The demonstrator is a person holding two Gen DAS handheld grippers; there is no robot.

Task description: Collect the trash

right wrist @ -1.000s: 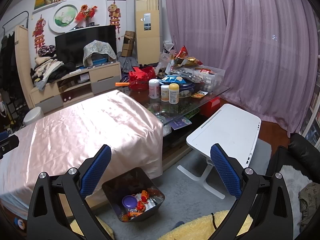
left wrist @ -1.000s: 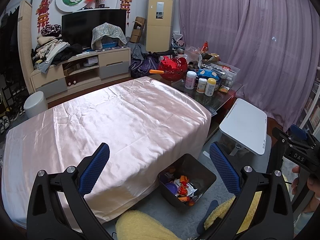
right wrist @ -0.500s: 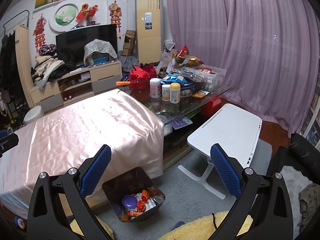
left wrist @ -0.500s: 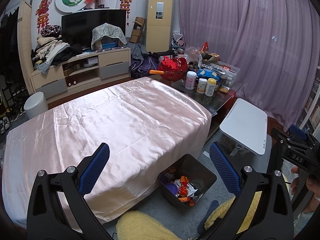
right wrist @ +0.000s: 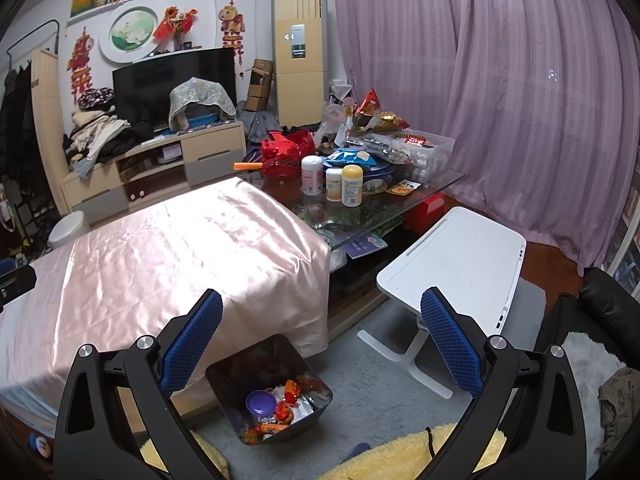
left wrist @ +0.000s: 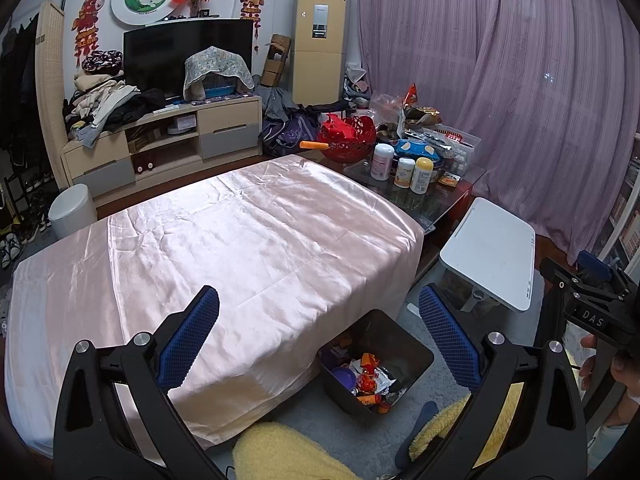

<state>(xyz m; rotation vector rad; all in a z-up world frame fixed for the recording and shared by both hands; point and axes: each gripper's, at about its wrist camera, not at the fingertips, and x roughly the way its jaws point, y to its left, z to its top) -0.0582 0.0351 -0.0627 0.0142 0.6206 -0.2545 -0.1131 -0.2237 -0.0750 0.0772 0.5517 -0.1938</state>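
Item: left tongs (left wrist: 318,322). Jaws spread wide, nothing between the blue pads. Held above the near edge of the worktop (left wrist: 240,240), which is draped in a pink satin cloth and shows bare, with no loose trash visible on it.

Item: right tongs (right wrist: 320,326). Jaws likewise spread wide and empty. Held over the floor at the worktop's near right corner.

Item: bin (right wrist: 224,380). Dark, square, open-topped, on the grey carpet just beside the worktop's corner. In the right wrist view it sits low between the two fingers, a little left of centre; in the left wrist view the bin (left wrist: 416,350) lies forward and to the right, nearer the right finger. Judgement: the right tongs are the nearer of the two.

Item: collected trash (right wrist: 280,404). Crumpled red and orange wrappers, silvery foil and a purple lid (right wrist: 261,402), all inside the bin. No single long axis to align with; the pieces are jumbled.

Item: glass table (right wrist: 400,200). Beyond the worktop, well apart from both tongs, carrying bottles, a red basket and snack bags. Whether any of this counts as trash cannot be told.

Status, as a judgement: collection appears complete or nearly so. Any further pick would lie forward on the far glass table, closer to the right side.
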